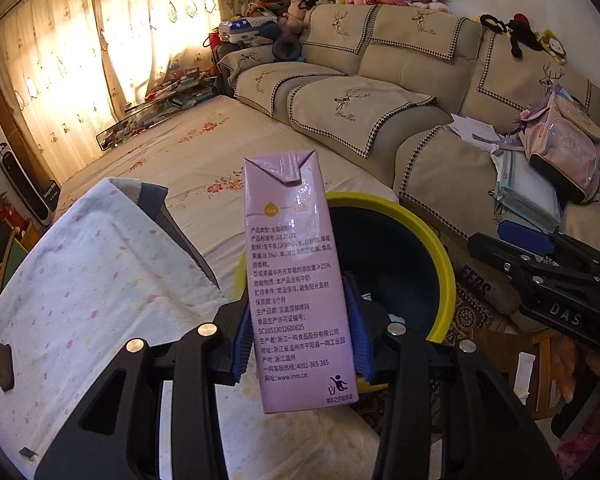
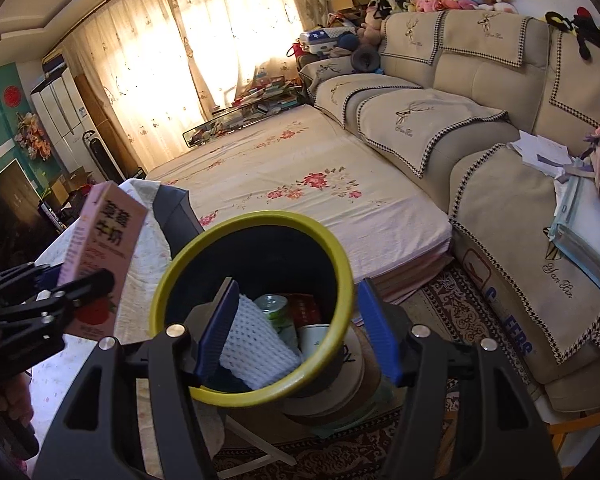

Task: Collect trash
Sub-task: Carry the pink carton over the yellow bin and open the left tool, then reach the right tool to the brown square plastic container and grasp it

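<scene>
In the left wrist view, your left gripper (image 1: 300,334) is clamping the pink milk carton (image 1: 296,280) upright, in front of the yellow-rimmed bin (image 1: 440,248), so it can drop in.

In the right wrist view, your right gripper (image 2: 298,330) is standing open and empty over the bin, one finger inside the rim.

Black left claw (image 1: 300,334), blue ribbed pads, silver screws, matching right claw (image 2: 298,332)
</scene>
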Motion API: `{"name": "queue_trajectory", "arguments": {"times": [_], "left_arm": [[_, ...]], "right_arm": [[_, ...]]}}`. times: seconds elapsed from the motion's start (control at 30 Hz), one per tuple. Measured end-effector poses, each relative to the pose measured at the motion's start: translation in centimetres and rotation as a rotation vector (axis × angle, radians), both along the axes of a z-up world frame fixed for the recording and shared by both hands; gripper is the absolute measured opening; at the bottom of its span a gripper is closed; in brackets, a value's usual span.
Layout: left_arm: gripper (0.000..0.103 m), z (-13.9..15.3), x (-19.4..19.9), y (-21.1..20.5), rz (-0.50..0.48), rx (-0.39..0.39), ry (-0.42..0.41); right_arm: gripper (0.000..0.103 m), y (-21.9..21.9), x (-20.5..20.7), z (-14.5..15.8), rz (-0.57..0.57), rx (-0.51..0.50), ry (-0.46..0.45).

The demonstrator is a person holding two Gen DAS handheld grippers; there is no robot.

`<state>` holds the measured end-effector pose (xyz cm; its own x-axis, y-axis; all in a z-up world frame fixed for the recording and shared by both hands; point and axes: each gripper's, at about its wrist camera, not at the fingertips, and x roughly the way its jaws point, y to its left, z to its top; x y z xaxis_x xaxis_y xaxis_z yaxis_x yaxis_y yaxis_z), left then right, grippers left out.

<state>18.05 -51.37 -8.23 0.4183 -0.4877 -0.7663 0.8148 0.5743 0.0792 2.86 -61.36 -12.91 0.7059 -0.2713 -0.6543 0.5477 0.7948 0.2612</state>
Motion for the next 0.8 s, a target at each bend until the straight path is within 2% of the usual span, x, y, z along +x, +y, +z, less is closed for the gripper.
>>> {"name": "queue_trajectory", "arguments": {"times": [0.2,0.33,0.4,0.47,0.57,0.8], "left_arm": [[0.043,-2.2,1.4,-3.1,0.023,0.025,0.032],[0.063,-2.1,2.0,-2.8,0.059,0.016,0.009],[0.067,-1.5,2.4,-1.6,0.073,0.001,0.003],[0.068,-0.6,2.5,0.1,0.092,-0.020,-0.001],[0.074,1.3,2.4,3.7,0.143,-0.069,-0.019],[0.084,5.4,0.4,15.0,0.282,-0.149,-0.123]], "right_arm": [[0.062,-1.3,-0.9,-0.3,-0.021,0.018,-0.006],[0.063,-1.4,-0.9,-0.3,-0.018,0.018,-0.006],[0.063,-1.2,-0.8,-0.3,-0.010,0.017,-0.004],[0.063,-0.8,-0.6,-0.2,0.003,0.016,-0.006],[0.064,0.3,0.2,-0.1,0.035,0.010,-0.004],[0.064,5.3,2.9,0.9,0.153,-0.022,0.003]]}}
